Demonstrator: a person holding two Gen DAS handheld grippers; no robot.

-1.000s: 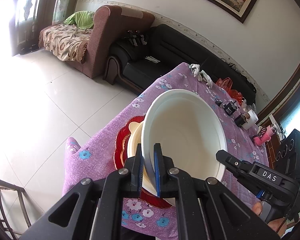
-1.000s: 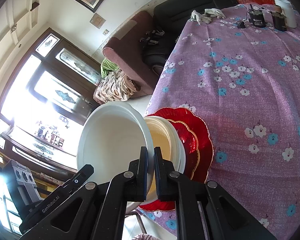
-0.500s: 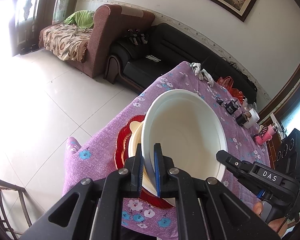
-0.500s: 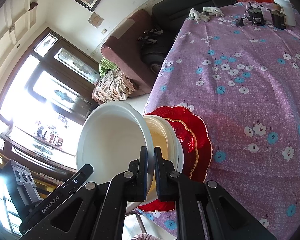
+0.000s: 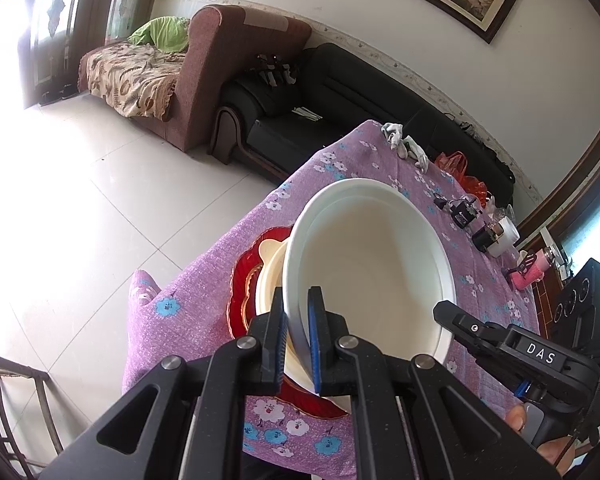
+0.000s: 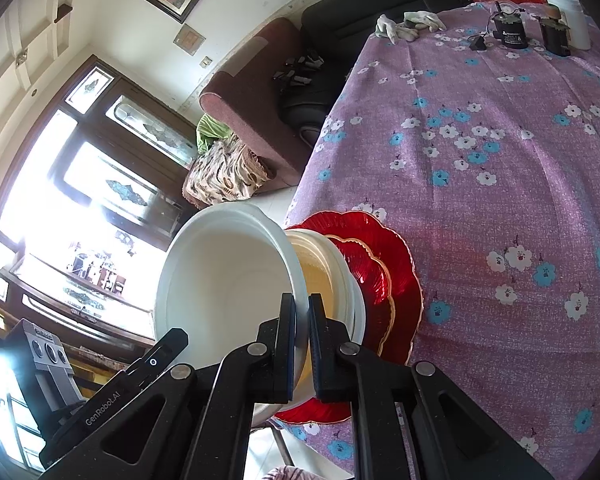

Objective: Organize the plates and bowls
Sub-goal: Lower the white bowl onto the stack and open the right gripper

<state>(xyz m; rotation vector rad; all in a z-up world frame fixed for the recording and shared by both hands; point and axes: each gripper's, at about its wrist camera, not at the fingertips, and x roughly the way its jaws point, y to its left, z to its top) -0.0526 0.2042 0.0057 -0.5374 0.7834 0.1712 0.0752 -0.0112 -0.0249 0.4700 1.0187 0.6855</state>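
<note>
A large white bowl (image 5: 372, 268) is held between both grippers, one on each side of its rim. My left gripper (image 5: 298, 320) is shut on its near rim. My right gripper (image 6: 300, 316) is shut on the opposite rim of the white bowl (image 6: 228, 280). The bowl hangs tilted just above a stack at the table's near corner: a cream bowl (image 6: 324, 280) on red scalloped plates (image 6: 388, 276). The stack also shows in the left wrist view, with the cream bowl (image 5: 270, 272) and red plates (image 5: 244, 280) partly hidden by the white bowl.
The table wears a purple flowered cloth (image 6: 500, 168). At its far end lie white gloves (image 6: 408, 26), small black devices (image 6: 510, 30) and a white jar (image 6: 568, 20). A pink item (image 5: 528, 274) lies at the right. Sofas (image 5: 300, 108) stand beyond the tiled floor.
Almost nothing has moved. The white bowl stays gripped by both grippers over the stack, with only a very slight shift of view.
</note>
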